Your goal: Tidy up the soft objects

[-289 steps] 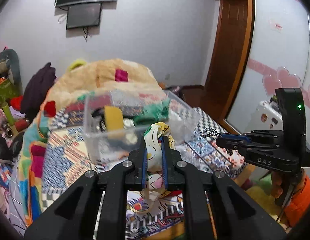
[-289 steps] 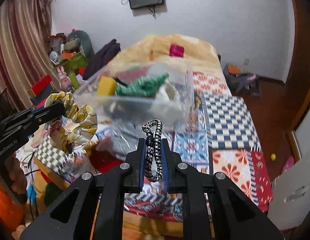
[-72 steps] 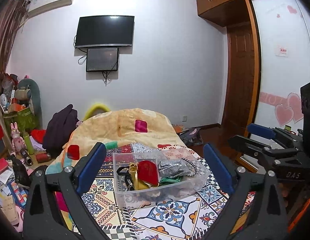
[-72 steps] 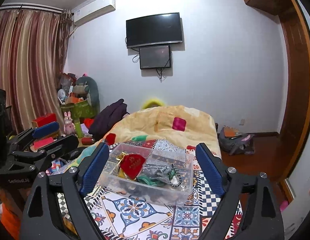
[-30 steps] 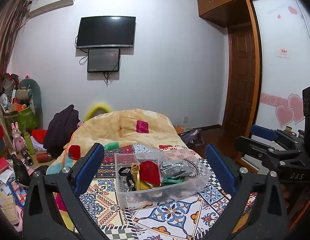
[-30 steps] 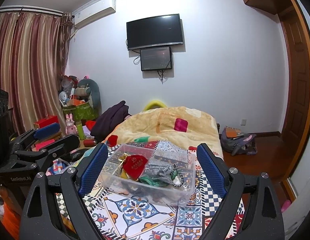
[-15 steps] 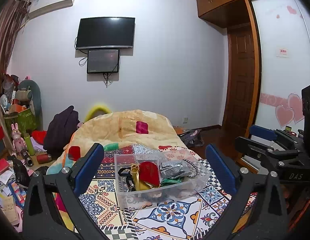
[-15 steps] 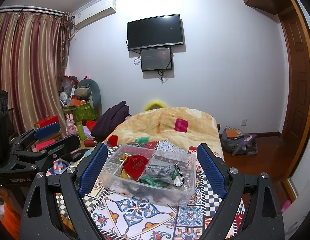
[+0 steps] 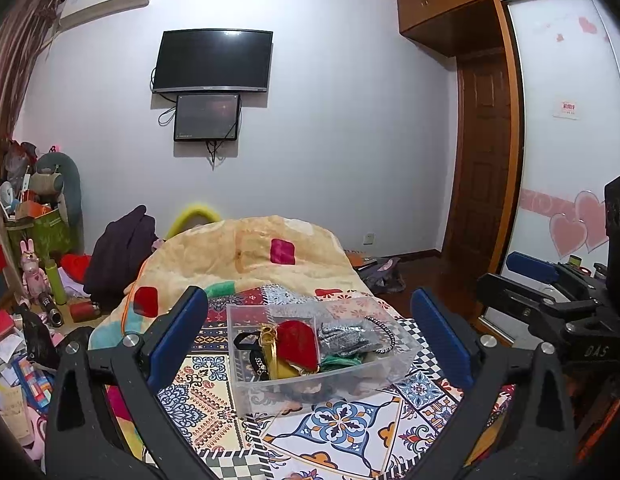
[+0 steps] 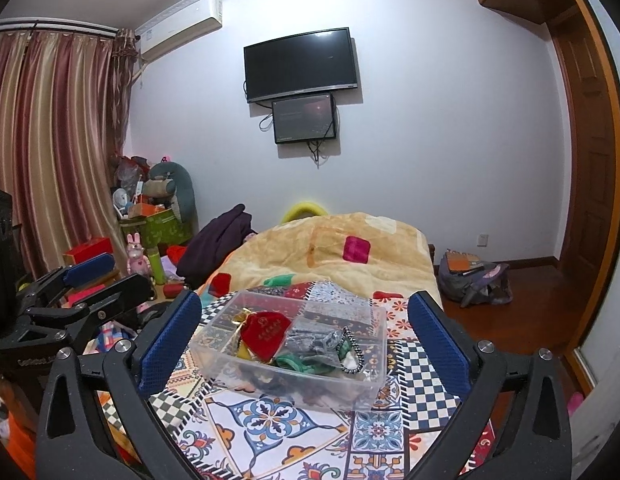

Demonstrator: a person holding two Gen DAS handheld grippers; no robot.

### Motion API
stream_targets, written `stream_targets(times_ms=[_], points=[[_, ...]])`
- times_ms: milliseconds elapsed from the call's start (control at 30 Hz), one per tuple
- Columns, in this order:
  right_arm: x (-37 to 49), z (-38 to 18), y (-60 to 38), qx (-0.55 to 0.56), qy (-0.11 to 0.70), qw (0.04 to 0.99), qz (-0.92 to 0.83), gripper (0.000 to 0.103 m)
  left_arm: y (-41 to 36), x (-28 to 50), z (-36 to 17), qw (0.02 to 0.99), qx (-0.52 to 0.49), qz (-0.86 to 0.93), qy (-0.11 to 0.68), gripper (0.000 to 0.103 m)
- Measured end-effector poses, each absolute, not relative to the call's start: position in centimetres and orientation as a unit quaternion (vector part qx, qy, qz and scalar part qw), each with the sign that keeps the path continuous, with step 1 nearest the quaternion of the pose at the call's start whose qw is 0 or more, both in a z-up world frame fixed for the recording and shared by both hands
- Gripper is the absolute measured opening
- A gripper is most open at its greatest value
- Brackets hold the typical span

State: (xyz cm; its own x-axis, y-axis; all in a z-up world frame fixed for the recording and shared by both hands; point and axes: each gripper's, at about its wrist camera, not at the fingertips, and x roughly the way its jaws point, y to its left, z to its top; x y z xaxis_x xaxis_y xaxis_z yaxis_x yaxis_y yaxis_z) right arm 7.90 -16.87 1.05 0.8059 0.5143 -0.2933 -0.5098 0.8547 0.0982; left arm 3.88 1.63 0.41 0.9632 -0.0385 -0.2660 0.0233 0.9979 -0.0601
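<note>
A clear plastic bin (image 9: 246, 384) sits on the patterned bedspread and also shows in the right wrist view (image 10: 374, 376). It holds several soft items: a red pouch (image 9: 298, 342) (image 10: 266, 332), grey fabric (image 9: 342, 334) (image 10: 310, 338), a black-and-white braided band (image 10: 352, 350), something green and something yellow. My left gripper (image 9: 310, 336) is open and empty, held back from the bin. My right gripper (image 10: 302, 340) is open and empty, also held back. Each gripper shows at the edge of the other's view.
A beige blanket (image 9: 246, 256) is heaped on the bed behind the bin. Clutter, toys and boxes (image 10: 146, 232) stand at the left by the curtain. A bag (image 10: 474, 276) lies on the floor at the right near a wooden door. A TV (image 9: 214, 62) hangs on the wall.
9.6 s ago my left gripper held a yellow scrunchie and my right a braided band near the bin. Both are open, empty and pulled back now. In the last second almost nothing moved.
</note>
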Motion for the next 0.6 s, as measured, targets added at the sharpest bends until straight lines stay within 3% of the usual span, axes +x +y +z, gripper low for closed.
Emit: stream_targets(times_ms=[600], points=[[7.66, 0.49, -16.14, -0.008, 0.161, 0.946, 0.280, 0.103, 1.59, 3.76, 0.33, 0.990, -0.029, -0.022, 0.135, 0.103]])
